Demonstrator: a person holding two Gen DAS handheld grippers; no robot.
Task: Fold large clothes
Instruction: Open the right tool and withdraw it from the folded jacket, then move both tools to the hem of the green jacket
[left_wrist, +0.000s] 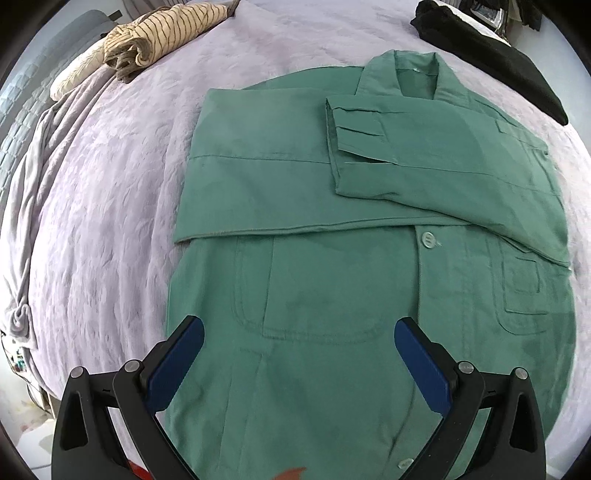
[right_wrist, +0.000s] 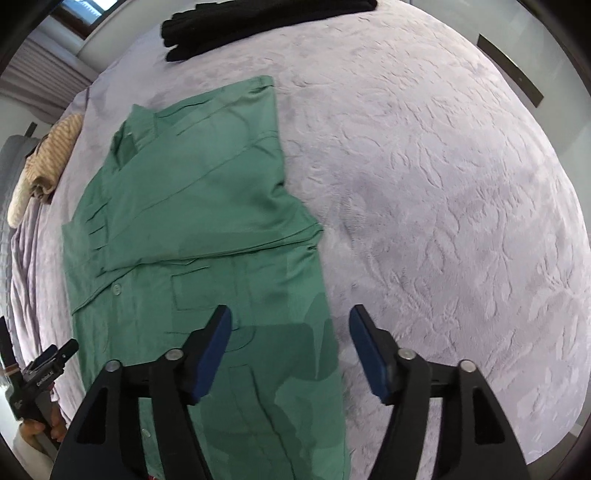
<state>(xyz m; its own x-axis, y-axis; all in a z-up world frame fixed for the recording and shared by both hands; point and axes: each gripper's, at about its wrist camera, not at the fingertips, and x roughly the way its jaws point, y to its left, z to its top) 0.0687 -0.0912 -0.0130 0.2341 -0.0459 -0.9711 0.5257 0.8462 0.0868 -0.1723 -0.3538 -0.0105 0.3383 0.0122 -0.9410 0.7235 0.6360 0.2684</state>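
A green button-up shirt (left_wrist: 314, 192) lies flat on the lilac bed cover (left_wrist: 122, 155), collar at the far end. Both sleeves are folded across its chest, one cuff (left_wrist: 354, 129) on top. My left gripper (left_wrist: 299, 325) hangs open above the shirt's lower front, over a pocket, with nothing between its blue pads. In the right wrist view the shirt (right_wrist: 203, 206) fills the left half. My right gripper (right_wrist: 290, 314) is open above the shirt's right side edge, one finger over the cloth and one over the bed cover (right_wrist: 443, 184). It holds nothing.
A striped beige garment (left_wrist: 162, 37) lies bunched at the far left. A folded black garment (left_wrist: 491, 55) sits at the far right, also seen as a black garment (right_wrist: 258, 22) in the right wrist view. A grey cloth (left_wrist: 33, 184) drapes along the bed's left edge.
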